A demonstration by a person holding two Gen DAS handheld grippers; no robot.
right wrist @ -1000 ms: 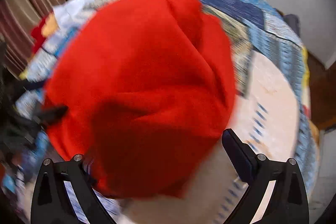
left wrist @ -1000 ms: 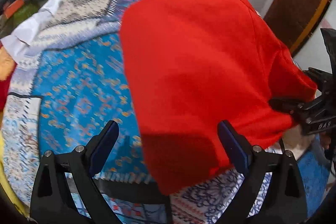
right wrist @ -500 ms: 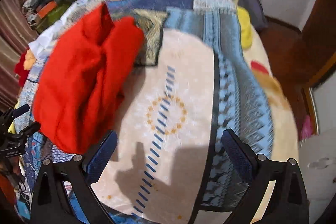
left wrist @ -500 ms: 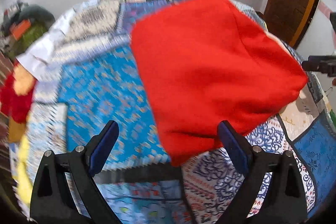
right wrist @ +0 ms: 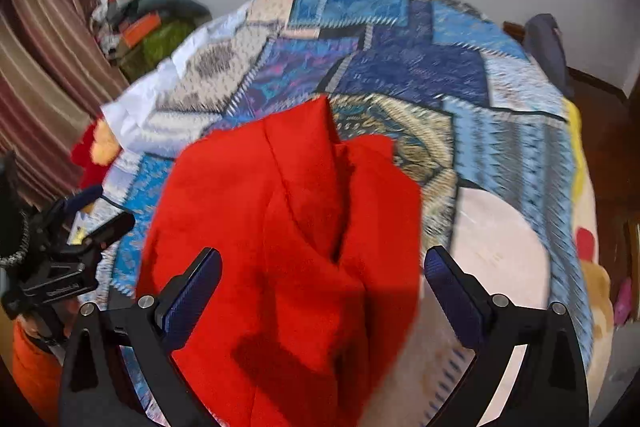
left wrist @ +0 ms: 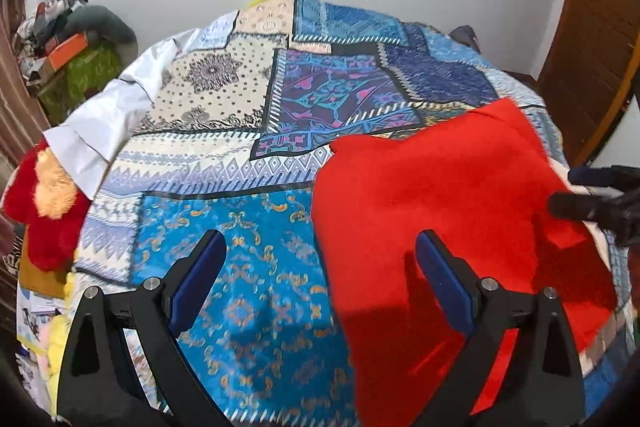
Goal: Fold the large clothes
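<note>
A folded red garment [left wrist: 440, 211] lies on the patchwork bedspread [left wrist: 248, 235], at the right of the left wrist view and in the middle of the right wrist view [right wrist: 288, 247]. My left gripper [left wrist: 320, 279] is open and empty, with its right finger over the garment's near left edge. My right gripper [right wrist: 322, 291] is open and empty, its fingers apart over the garment's near end. The right gripper also shows at the right edge of the left wrist view [left wrist: 596, 195], beside the garment. The left gripper shows at the left of the right wrist view [right wrist: 84, 227].
A white sheet [left wrist: 104, 123] and a red and orange plush toy [left wrist: 44, 203] lie at the bed's left edge. A cluttered pile [left wrist: 68, 39] stands in the far left corner. A wooden door [left wrist: 592, 39] is at the right. A striped curtain [right wrist: 36, 67] hangs on the left.
Both grippers have let go of the garment and pulled back. The garment has dropped from being held up and now lies folded on the bed. The right gripper swung back over it.
</note>
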